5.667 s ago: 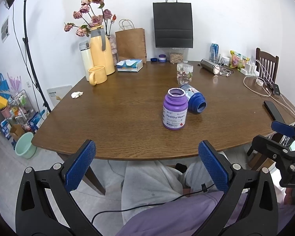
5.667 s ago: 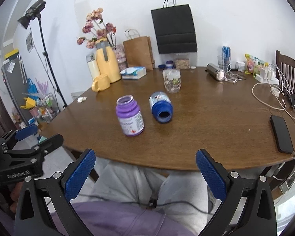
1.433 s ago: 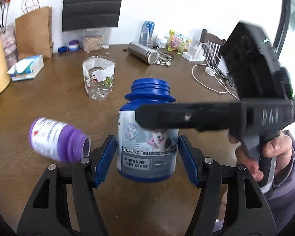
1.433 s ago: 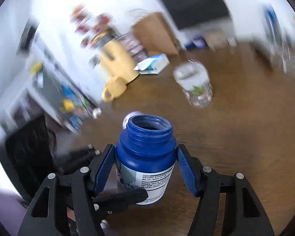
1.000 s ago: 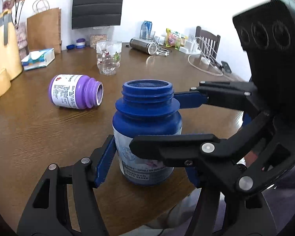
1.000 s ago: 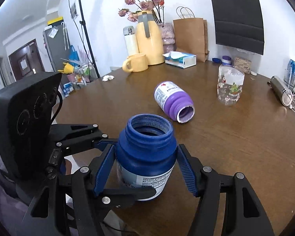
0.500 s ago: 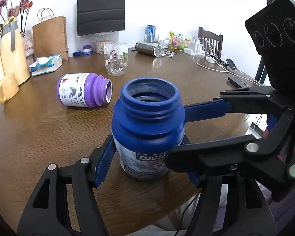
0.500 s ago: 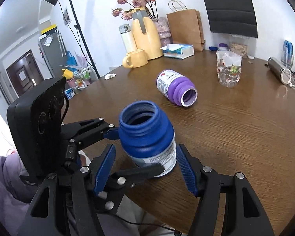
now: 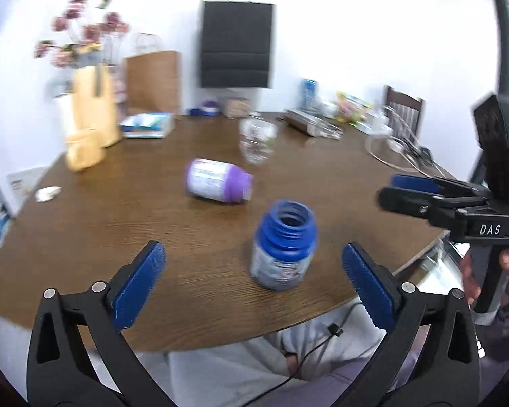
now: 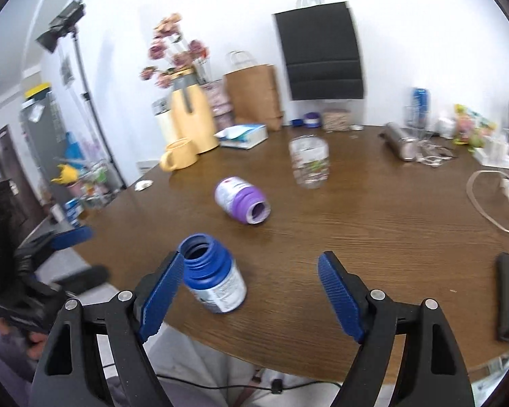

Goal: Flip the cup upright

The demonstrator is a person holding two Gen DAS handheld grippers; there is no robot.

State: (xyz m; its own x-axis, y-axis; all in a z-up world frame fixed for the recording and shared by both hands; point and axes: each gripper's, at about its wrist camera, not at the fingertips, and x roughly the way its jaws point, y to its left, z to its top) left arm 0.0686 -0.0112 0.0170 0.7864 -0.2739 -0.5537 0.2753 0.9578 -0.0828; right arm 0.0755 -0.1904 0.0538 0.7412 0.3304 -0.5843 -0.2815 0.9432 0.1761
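On the table [image 9: 85, 224], blue bottle [image 9: 283, 246] upright (both claws spread, empty).

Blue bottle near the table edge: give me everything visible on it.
The blue bottle stands upright on the wooden table near its front edge, cap off, threaded neck open. It looks like glossy plastic: dark blue neck and shoulders, pale label around the body, print blurred. Nothing grips it; the open left gripper and open right gripper are both clear of it.

Black gripper [image 9: 252, 283], ribbed blue pads [image 9: 137, 283]
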